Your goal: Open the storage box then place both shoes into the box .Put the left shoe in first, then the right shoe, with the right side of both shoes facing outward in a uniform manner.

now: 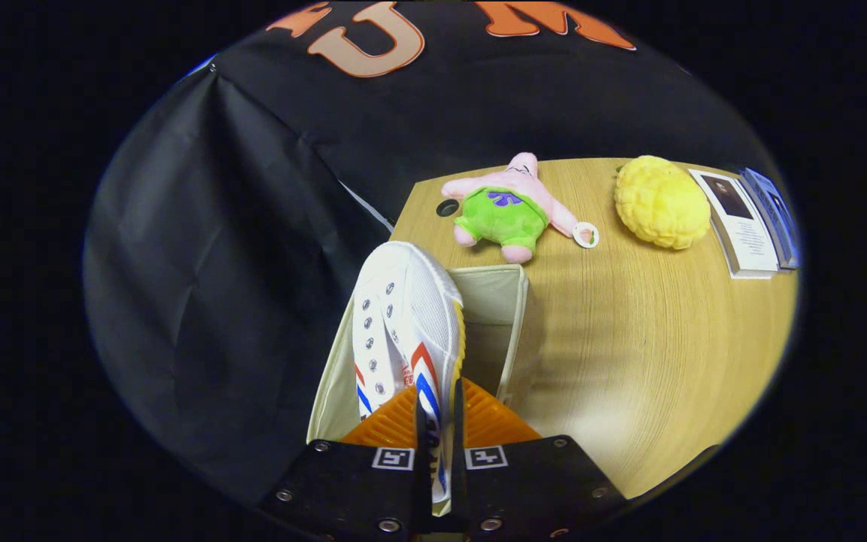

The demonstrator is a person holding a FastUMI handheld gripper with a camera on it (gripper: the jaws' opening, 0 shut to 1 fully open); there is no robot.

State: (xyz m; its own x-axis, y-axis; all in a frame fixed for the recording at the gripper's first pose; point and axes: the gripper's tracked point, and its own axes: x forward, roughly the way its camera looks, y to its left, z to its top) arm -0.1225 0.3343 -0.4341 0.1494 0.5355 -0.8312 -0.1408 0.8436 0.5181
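Note:
My gripper [439,421] is shut on the side wall of a white canvas shoe [403,324] with red and blue stripes and metal eyelets. The shoe hangs toe away from me, its sole edge turned right, over an open beige fabric storage box [512,331]. The box stands at the near left corner of the wooden table [652,339], and its inside shows beside the shoe. An orange ribbed surface [494,421] lies just behind the fingers, low in the box mouth; what it belongs to I cannot tell.
Beyond the box lie a pink plush star in green shorts [509,207] and a yellow plush ball [661,202]. Books [753,222] rest at the table's far right. A round cable hole [447,208] sits near the far left corner. Black cloth hangs left of the table.

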